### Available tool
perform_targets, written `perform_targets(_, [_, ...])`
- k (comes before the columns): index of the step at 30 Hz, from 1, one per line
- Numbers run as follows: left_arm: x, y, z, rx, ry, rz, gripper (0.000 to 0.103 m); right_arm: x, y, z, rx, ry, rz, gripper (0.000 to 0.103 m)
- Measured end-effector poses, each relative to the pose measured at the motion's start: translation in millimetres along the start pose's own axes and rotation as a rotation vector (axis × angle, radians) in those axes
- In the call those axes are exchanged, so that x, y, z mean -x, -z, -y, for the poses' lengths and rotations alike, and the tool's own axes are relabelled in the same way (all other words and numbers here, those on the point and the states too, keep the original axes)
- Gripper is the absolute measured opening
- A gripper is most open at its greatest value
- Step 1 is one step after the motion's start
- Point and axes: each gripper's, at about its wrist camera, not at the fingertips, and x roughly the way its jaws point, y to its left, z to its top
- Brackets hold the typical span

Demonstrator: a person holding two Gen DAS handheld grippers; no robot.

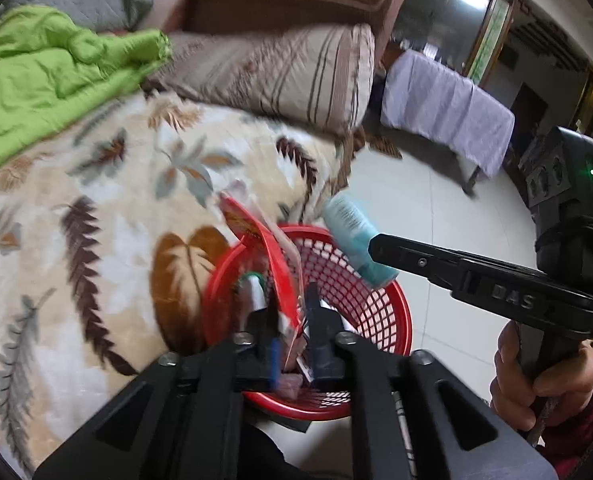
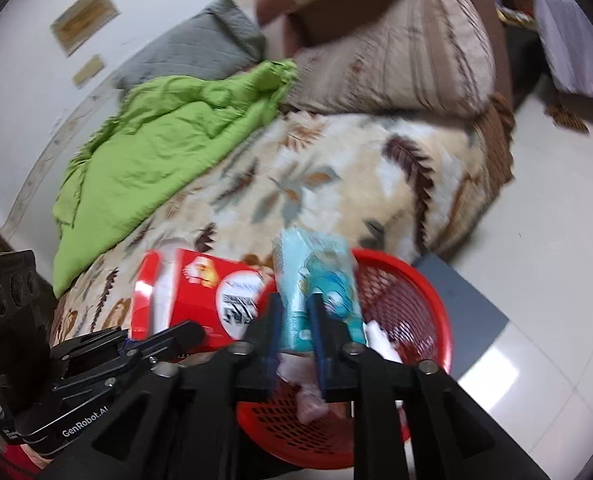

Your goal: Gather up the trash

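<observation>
A red mesh basket (image 1: 376,308) (image 2: 412,300) stands on the floor beside the bed. My left gripper (image 1: 292,316) is shut on a flat red packet (image 1: 272,256) and holds it over the basket; the packet also shows in the right wrist view (image 2: 200,300). My right gripper (image 2: 294,320) is shut on a light blue wrapper with a cartoon print (image 2: 320,276), above the basket's rim. In the left wrist view that wrapper (image 1: 352,236) sticks out from the right gripper's fingers (image 1: 396,256). White and pink scraps (image 2: 312,400) lie in the basket.
The bed with a leaf-print blanket (image 1: 96,220) is left of the basket, with a green quilt (image 1: 36,76), a striped pillow (image 1: 296,68) and a grey pillow (image 2: 200,48). A grey mat (image 2: 468,312) lies under the basket on pale tiles. A cloth-covered table (image 1: 448,108) stands farther off.
</observation>
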Motion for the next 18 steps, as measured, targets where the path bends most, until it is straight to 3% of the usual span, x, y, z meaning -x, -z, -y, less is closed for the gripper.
perform_targets(2, [2, 2, -2, 0.01, -0.014, 0.004, 0.042, 7, 1, 3, 0.004, 0.028, 0.018, 0.04])
perform_targets(4, [9, 2, -5, 0.007, -0.037, 0.033, 0.056, 16, 1, -1, 0.036, 0.045, 0.048, 0.053])
perform_targets(7, [26, 3, -6, 0.012, -0.062, 0.072, 0.059, 22, 3, -11, 0.063, 0.096, 0.07, 0.064])
perform_targets(9, [37, 6, -9, 0.013, -0.081, 0.091, 0.07, 26, 8, -25, 0.102, 0.182, 0.076, 0.069])
perform_targets(11, [57, 16, -14, 0.017, -0.14, 0.129, 0.082, 33, 17, -39, 0.151, 0.262, 0.108, 0.08])
perform_targets(13, [76, 25, -16, 0.004, -0.211, 0.178, 0.085, 40, 28, -55, 0.217, 0.345, 0.138, 0.089])
perform_targets(18, [113, 49, -19, -0.017, -0.371, 0.264, 0.099, 54, 54, -80, 0.319, 0.408, 0.164, 0.093])
